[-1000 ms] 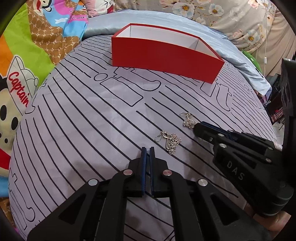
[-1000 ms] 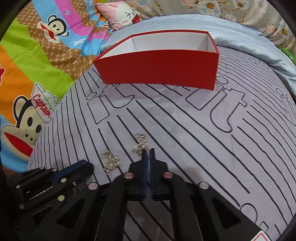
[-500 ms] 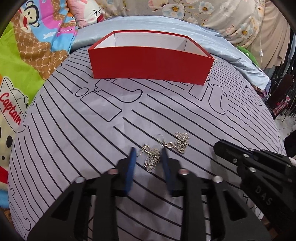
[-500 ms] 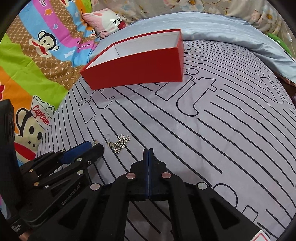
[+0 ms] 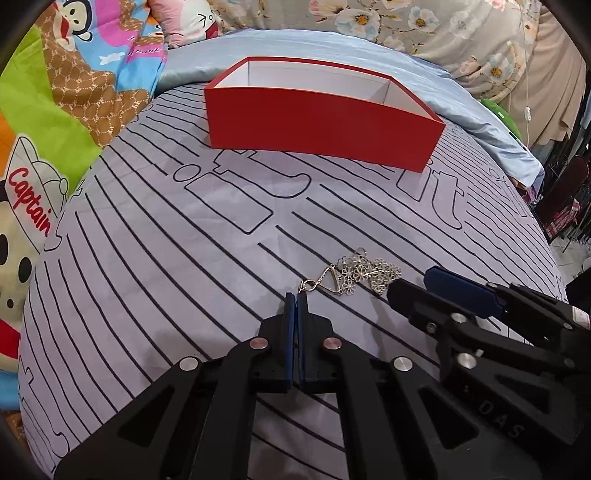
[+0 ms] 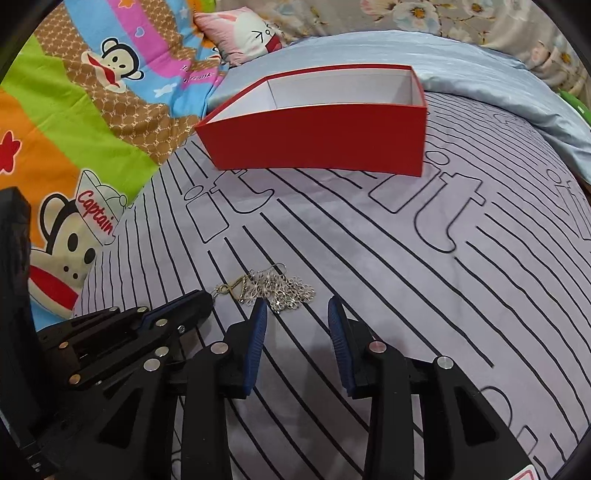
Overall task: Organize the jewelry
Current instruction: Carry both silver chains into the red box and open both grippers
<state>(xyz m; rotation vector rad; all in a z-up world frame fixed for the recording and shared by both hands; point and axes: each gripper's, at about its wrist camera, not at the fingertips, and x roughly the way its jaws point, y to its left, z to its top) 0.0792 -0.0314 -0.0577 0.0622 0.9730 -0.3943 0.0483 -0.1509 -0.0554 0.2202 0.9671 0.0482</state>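
Note:
Silver flower earrings (image 5: 360,275) lie in a small heap on the striped grey sheet (image 5: 184,258); they also show in the right wrist view (image 6: 275,288). My left gripper (image 5: 295,297) is shut, its tips touching the hook end of one earring; whether it pinches the hook I cannot tell. My right gripper (image 6: 297,310) is open, its fingers just short of the heap, the left fingertip (image 6: 260,310) at its edge. The open red box (image 5: 321,118) with white inside stands farther back, also in the right wrist view (image 6: 317,136).
A colourful cartoon-monkey blanket (image 6: 74,122) lies to the left. A light blue quilt (image 5: 480,110) and floral fabric (image 5: 424,29) lie behind the box. The bed's right edge drops off past the right gripper (image 5: 554,236).
The left gripper was open around an earring half a second ago and has shut at its hook. The right gripper has opened and moved up to the earrings, which now lie bunched together.

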